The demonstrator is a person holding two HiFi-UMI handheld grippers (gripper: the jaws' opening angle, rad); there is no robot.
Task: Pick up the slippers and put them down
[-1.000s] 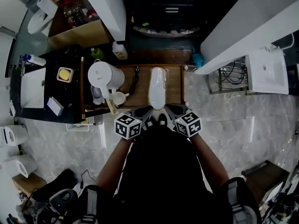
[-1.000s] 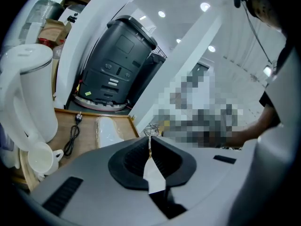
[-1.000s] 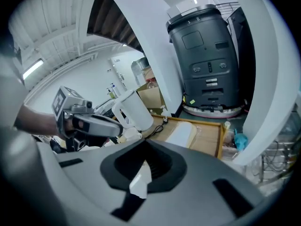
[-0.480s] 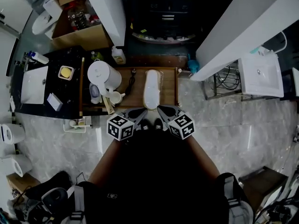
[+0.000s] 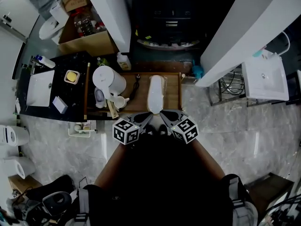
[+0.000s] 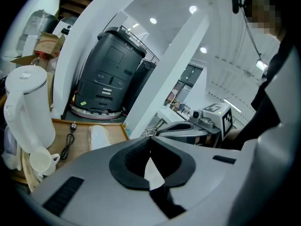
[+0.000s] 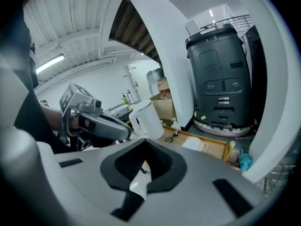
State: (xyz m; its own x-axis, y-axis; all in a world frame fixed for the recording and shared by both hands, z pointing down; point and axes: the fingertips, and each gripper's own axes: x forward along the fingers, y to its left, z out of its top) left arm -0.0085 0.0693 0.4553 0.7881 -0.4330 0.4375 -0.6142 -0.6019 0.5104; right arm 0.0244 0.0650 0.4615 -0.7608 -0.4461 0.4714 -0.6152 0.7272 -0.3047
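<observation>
Hovering near a wooden tray (image 5: 173,92), left gripper (image 5: 144,118) and right gripper (image 5: 164,116), both jaws together, empty, white slippers (image 5: 156,92) lying on the tray.

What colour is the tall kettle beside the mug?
White. The kettle shows best in the left gripper view.

The wooden tabletop (image 5: 174,91) carries one white kettle (image 5: 108,79), one white cup (image 5: 120,100), one black plug cord (image 5: 136,83) and one wrapped white slipper pack (image 5: 156,93); the number of slippers inside cannot be told. One pale bottle (image 5: 123,61) stands beside it. Two white basins show: the left basin (image 5: 40,87), the right basin (image 5: 265,74).
</observation>
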